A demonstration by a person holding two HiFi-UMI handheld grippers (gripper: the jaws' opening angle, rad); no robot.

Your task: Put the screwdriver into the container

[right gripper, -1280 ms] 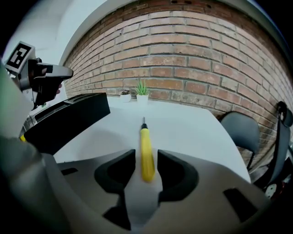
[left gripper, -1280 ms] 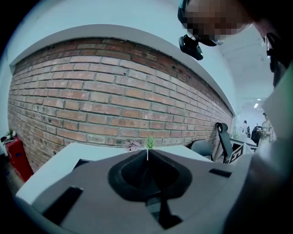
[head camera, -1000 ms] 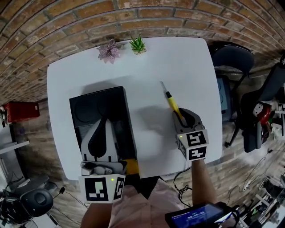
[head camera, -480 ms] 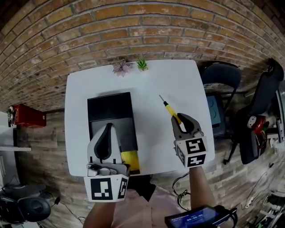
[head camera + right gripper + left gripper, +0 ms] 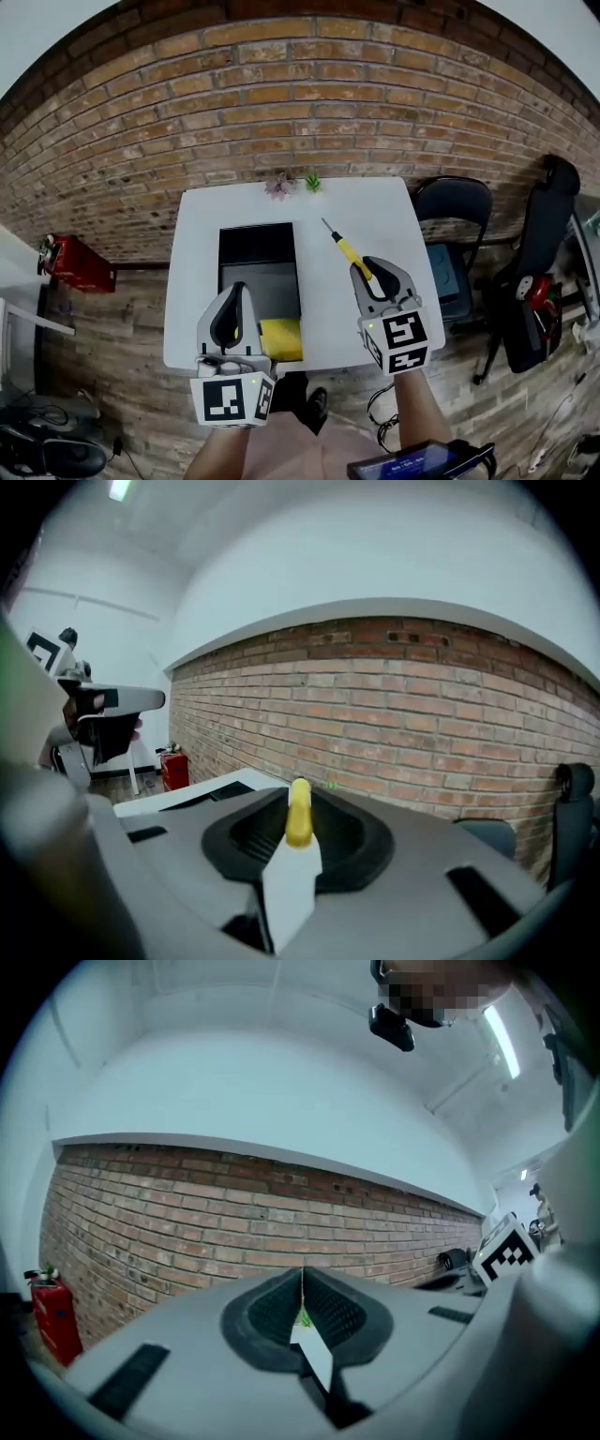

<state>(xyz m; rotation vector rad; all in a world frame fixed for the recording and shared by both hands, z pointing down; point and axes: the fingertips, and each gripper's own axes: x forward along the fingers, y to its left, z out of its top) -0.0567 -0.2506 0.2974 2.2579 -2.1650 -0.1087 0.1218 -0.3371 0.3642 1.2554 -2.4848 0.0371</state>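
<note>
Right tool [image 5: 362,270]: closed on the yellow handle of the screwdriver [image 5: 341,246], above the table [image 5: 375,202].
Head view: the whole metal shaft, pointing to the brick wall; container [image 5: 223,267] at its left, apart.
Right gripper view: only the handle end.
Left tool [image 5: 302,1283]: jaws together, empty, held level above the container's near end.

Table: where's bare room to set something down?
Bare: the table's right half, between container and right edge, below the raised screwdriver; also the narrow strip left of the container. Crowded: container's front end with the yellow item; plants at the back edge.
</note>
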